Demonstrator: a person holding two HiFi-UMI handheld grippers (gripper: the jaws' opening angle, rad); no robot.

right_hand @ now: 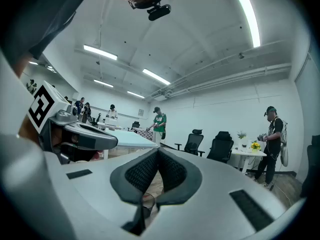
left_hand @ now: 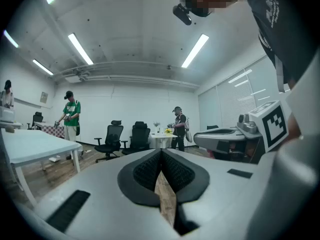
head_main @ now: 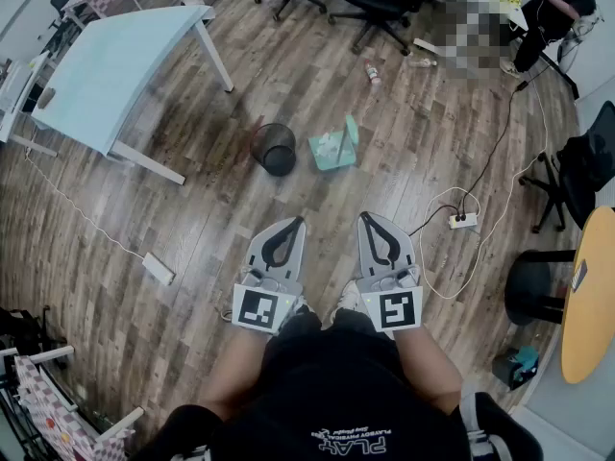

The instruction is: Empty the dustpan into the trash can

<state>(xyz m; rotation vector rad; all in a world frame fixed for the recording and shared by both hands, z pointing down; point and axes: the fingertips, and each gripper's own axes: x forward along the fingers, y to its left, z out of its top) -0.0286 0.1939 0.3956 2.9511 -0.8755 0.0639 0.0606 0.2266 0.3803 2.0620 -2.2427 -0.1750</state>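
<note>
The left tool (head_main: 293, 223) and right tool (head_main: 369, 219) are being held near the person, both with jaws together and empty. Farther off on the wooden floor (head_main: 192, 219), the teal dustpan (head_main: 335, 145) is standing just right of the black trash can (head_main: 275, 149). Nothing is lying between them and the tools. A power strip (head_main: 462, 220) is trailing cable at right.

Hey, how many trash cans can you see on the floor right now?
1. The black mesh trash can stands on the wood floor beside the teal dustpan, at its left in the head view. More may be hidden from view.
</note>
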